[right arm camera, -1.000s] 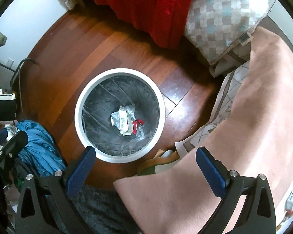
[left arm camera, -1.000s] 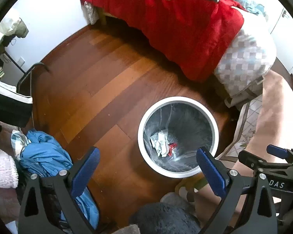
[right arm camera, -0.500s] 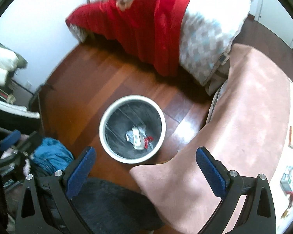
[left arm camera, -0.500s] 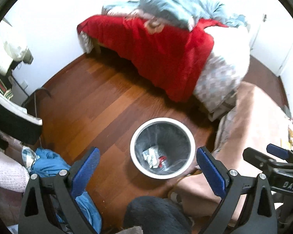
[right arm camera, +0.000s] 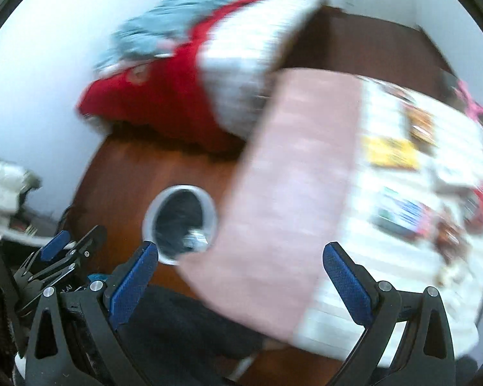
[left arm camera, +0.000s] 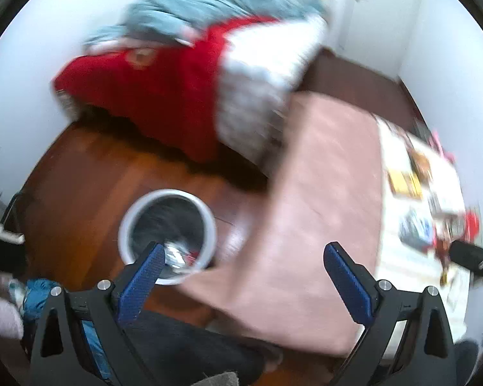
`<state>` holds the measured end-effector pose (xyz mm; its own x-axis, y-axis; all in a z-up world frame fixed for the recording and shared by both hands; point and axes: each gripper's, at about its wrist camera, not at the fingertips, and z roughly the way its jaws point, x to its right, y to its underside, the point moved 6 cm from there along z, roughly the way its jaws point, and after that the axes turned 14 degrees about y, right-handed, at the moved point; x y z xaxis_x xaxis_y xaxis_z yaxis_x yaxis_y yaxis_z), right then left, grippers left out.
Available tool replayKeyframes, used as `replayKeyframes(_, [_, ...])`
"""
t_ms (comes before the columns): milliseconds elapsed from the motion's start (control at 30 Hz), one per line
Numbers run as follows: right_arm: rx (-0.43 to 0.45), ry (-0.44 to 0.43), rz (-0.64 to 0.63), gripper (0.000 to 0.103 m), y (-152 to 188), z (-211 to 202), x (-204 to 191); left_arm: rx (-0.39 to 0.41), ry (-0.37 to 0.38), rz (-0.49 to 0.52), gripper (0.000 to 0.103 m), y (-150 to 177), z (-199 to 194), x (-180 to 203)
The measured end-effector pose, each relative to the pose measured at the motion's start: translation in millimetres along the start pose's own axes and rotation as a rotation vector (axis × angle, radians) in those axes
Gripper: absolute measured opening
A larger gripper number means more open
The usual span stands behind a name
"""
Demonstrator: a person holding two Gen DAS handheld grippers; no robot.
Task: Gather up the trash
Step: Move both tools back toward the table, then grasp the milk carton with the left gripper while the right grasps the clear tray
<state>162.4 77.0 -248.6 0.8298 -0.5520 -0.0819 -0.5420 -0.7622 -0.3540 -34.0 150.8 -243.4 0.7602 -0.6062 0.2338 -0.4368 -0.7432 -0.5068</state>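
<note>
Both views are motion-blurred. A white round trash bin [left arm camera: 130, 215] with a clear liner stands on the wooden floor, with crumpled wrappers [left arm camera: 177, 255] inside; it also shows in the right wrist view [right arm camera: 209, 207]. My left gripper [left arm camera: 243, 257] is open and empty, high above the bin and the pink cloth. My right gripper [right arm camera: 241, 259] is open and empty over the pink cloth. Colourful wrappers and packets [right arm camera: 391, 152] lie scattered on the white table surface [right arm camera: 354, 292] at the right; they also show in the left wrist view [left arm camera: 405, 181].
A pink cloth [left arm camera: 318, 212] covers the table's near part. A bed with a red blanket [left arm camera: 157, 96] and a checked pillow [left arm camera: 257, 90] stands against the far wall. Blue clothes [left arm camera: 37, 296] lie on the floor at the left.
Both grippers have risen and swung right, away from the bin. The bin now looks smaller and lower left, and the table with scattered wrappers has come into view.
</note>
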Motion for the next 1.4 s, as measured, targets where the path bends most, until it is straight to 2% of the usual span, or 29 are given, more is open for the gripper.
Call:
replayKeyframes(133, [-0.069, 0.147, 0.157, 0.103, 28.1, 22.3, 109.5, -0.088, 0.055, 0.103, 0.101, 17.7, 63.1, 75.1])
replayKeyframes(300, [-0.183, 0.346, 0.35, 0.103, 71.1, 65.4, 248.8, -0.183, 0.069, 0.251, 0.101, 42.1, 122.4, 151.4])
replayKeyframes(367, [-0.22, 0.36, 0.4, 0.103, 82.3, 81.4, 278.1, -0.238, 0.076, 0.298, 0.101, 51.6, 139.6, 171.1])
replayKeyframes(433, [-0.245, 0.365, 0.433, 0.101, 91.6, 93.5, 302.7, -0.26, 0.083, 0.335, 0.101, 54.2, 144.7, 177.7])
replayKeyframes(533, [-0.273, 0.344, 0.442, 0.077, 97.6, 109.1, 316.7, -0.265, 0.086, 0.439, 0.101, 49.5, 147.0, 200.9])
replayKeyframes(633, [-0.271, 0.321, 0.432, 0.067, 95.2, 115.8, 319.1, -0.24, 0.094, 0.592, 0.101, 34.5, 148.8, 228.3])
replayKeyframes(700, [-0.272, 0.303, 0.418, 0.067, 93.1, 118.2, 319.6, -0.25, 0.111, 0.682, 0.101, 24.8, 152.2, 241.9])
replayKeyframes(833, [-0.284, 0.282, 0.406, 0.066, 83.0, 125.9, 326.2, -0.36, 0.186, 0.932, 0.101, 18.5, 176.3, 274.3])
replayKeyframes(867, [-0.289, 0.279, 0.403, 0.066, 80.4, 127.3, 328.7, -0.382, 0.184, 0.994, 0.1, 19.3, 183.5, 280.0])
replayKeyframes(1000, [-0.316, 0.265, 0.41, 0.067, 75.6, 134.1, 335.0, -0.501, 0.244, 1.11, 0.1, 26.7, 202.7, 295.7])
replayKeyframes(1067, [-0.33, 0.263, 0.415, 0.067, 74.0, 135.2, 336.5, -0.531, 0.277, 1.141, 0.084, 32.3, 205.8, 303.5])
replayKeyframes(1100, [-0.335, 0.263, 0.415, 0.067, 73.1, 135.8, 336.8, -0.54, 0.279, 1.141, 0.07, 32.4, 207.8, 306.4])
replayKeyframes(1133, [-0.338, 0.262, 0.419, 0.067, 72.9, 135.9, 337.4, -0.541, 0.275, 1.124, 0.07, 32.4, 207.6, 307.9])
replayKeyframes(1200, [-0.342, 0.262, 0.417, 0.066, 73.2, 136.1, 338.0, -0.535, 0.277, 1.066, 0.059, 31.6, 204.1, 308.7])
replayKeyframes(1233, [-0.34, 0.262, 0.416, 0.064, 74.1, 135.2, 337.8, -0.536, 0.27, 1.004, 0.058, 29.0, 203.3, 306.3])
replayKeyframes(1300, [-0.331, 0.264, 0.411, 0.064, 74.4, 133.7, 337.7, -0.576, 0.205, 0.801, 0.058, 22.4, 207.1, 285.8])
replayKeyframes(1367, [-0.323, 0.273, 0.396, 0.064, 75.0, 130.9, 335.1, -0.579, 0.23, 0.6, 0.058, 15.9, 204.4, 273.7])
replayKeyframes(1400, [-0.319, 0.29, 0.381, 0.064, 74.7, 130.3, 334.9, -0.571, 0.237, 0.557, 0.058, 13.9, 204.1, 270.5])
